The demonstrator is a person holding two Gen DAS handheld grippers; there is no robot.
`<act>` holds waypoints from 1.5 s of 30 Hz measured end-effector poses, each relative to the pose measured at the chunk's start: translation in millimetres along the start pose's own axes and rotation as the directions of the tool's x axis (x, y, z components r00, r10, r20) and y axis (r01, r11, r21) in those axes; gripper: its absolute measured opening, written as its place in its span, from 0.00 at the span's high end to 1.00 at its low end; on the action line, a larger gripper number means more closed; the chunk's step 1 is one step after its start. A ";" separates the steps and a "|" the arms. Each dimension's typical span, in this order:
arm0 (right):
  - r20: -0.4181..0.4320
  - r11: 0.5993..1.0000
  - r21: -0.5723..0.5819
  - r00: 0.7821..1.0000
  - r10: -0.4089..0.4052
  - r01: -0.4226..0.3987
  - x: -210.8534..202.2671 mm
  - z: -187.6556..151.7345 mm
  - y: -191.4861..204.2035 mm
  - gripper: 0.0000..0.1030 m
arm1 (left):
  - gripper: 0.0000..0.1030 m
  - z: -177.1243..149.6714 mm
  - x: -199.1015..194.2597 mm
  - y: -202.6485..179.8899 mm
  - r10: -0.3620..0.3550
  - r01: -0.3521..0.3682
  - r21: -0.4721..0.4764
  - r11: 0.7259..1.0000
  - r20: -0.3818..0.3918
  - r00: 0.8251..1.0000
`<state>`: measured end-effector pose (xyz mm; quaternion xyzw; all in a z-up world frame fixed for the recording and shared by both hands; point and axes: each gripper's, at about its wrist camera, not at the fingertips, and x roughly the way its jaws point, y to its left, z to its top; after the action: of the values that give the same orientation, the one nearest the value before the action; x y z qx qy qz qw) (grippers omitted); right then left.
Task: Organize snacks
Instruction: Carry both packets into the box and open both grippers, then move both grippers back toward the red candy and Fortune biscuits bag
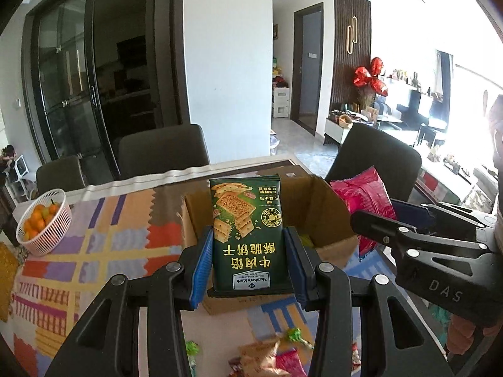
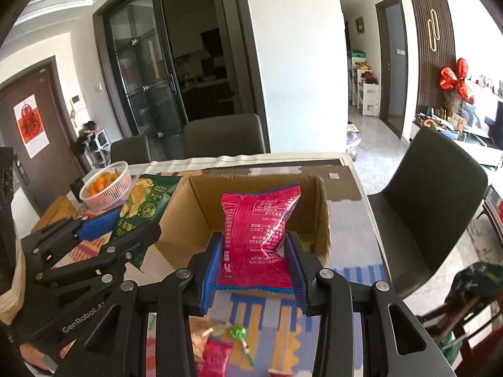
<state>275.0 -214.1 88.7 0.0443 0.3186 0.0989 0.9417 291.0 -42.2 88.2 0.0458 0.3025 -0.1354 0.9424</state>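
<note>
Here's the table (image 1: pixel 94 251) first, spread with a bright patchwork cloth, dark chairs (image 1: pixel 163 150) pulled up along its far edge. On it sits the open cardboard box (image 2: pixel 201 201), flaps up, something yellowish-green just visible in its far corner. Off to the left, a white basket of oranges (image 1: pixel 44 220) stands well apart from the action.

Now the two carriers. The left gripper (image 1: pixel 248 267) has its jaws pinching a green cracker packet (image 1: pixel 248 229) by its sides, held upright just before the box's near wall. And the right gripper (image 2: pixel 251 267) matches it, jaws clamped on a pink snack packet (image 2: pixel 261 232), crinkled foil bulging between the blue pads (image 2: pixel 210 270), lifted directly in front of the box opening.

Down at the bottom edge, small stuff waits on the cloth: loose wrapped sweets, a green-wrapped candy (image 2: pixel 237 333) and another pink sachet (image 2: pixel 213 358), beneath the grippers.

So the step in hand looks like delivery: both packets up, neither in the box yet. Next move, I'd say, calls for carrying each one forward over the near wall, lowering it inside, then spreading the jaws. The two grippers are near each other, so going one at a time would spare a clash, and the tall green packet may need tilting to lie flat.
</note>
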 end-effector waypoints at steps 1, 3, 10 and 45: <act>0.000 1.000 -0.009 1.000 -0.001 0.001 3.1 5.0 1.7 0.61 | 0.58 3.7 2.7 2.2 0.003 -0.003 0.001 1.000 -0.001 1.000; -0.005 1.000 -0.019 1.000 0.004 -0.004 9.4 12.9 4.2 0.61 | 0.58 9.5 8.3 6.9 0.005 -0.005 0.000 1.000 -0.002 1.000; -0.046 1.000 -0.029 0.999 0.001 -0.002 35.3 29.2 3.2 0.61 | 0.58 19.6 33.0 9.9 0.004 -0.004 0.011 1.000 -0.050 0.999; -0.039 0.992 -0.022 0.991 -0.128 0.127 -21.3 -35.7 2.8 0.40 | 0.25 -47.8 -47.7 -5.6 0.093 -0.091 0.035 0.995 -0.051 0.994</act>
<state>236.2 -215.2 73.3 0.0129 0.3388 0.0426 0.9398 225.6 -28.7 77.1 0.0784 0.3223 -0.0954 0.9385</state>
